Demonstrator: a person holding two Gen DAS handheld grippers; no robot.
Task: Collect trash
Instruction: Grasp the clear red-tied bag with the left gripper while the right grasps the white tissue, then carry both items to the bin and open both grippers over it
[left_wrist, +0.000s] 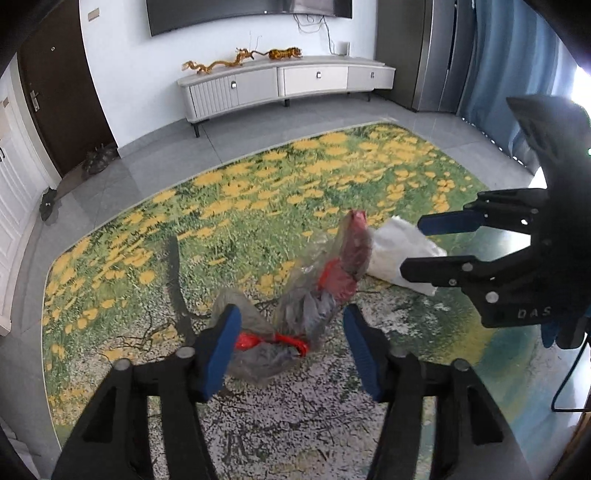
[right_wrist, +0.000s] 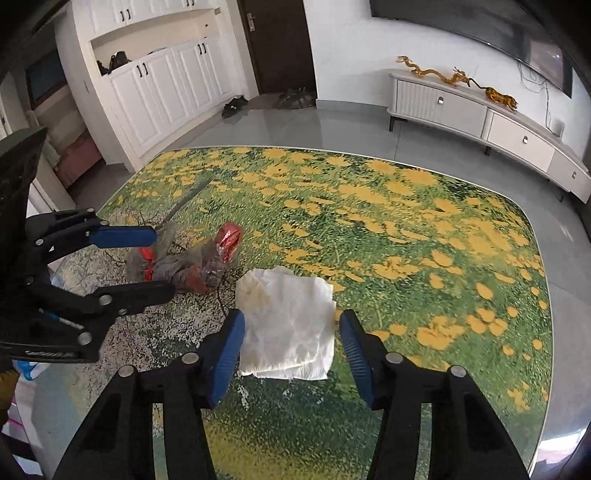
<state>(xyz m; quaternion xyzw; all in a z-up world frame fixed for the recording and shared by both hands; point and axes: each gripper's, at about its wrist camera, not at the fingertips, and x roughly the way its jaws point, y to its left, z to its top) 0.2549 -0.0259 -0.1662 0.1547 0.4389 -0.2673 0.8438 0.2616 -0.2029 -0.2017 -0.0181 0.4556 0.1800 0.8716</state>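
A crumpled clear plastic wrapper with red print (left_wrist: 295, 314) lies on the flowered rug (left_wrist: 258, 192). My left gripper (left_wrist: 290, 350) is open with its blue pads on either side of the wrapper's near end. A crumpled white tissue (right_wrist: 288, 325) lies just right of the wrapper (right_wrist: 192, 266). My right gripper (right_wrist: 291, 354) is open and straddles the tissue's near part. In the left wrist view the right gripper (left_wrist: 421, 245) shows at the right, open around the tissue (left_wrist: 402, 254). In the right wrist view the left gripper (right_wrist: 159, 262) shows at the left.
The rug (right_wrist: 406, 229) lies on grey floor tiles. A white TV cabinet (left_wrist: 284, 85) stands against the far wall under a TV. White cupboards (right_wrist: 155, 81) and a dark door (right_wrist: 277, 44) are farther off, with shoes (right_wrist: 234, 105) by the door. Blue curtains (left_wrist: 517, 74) hang at the right.
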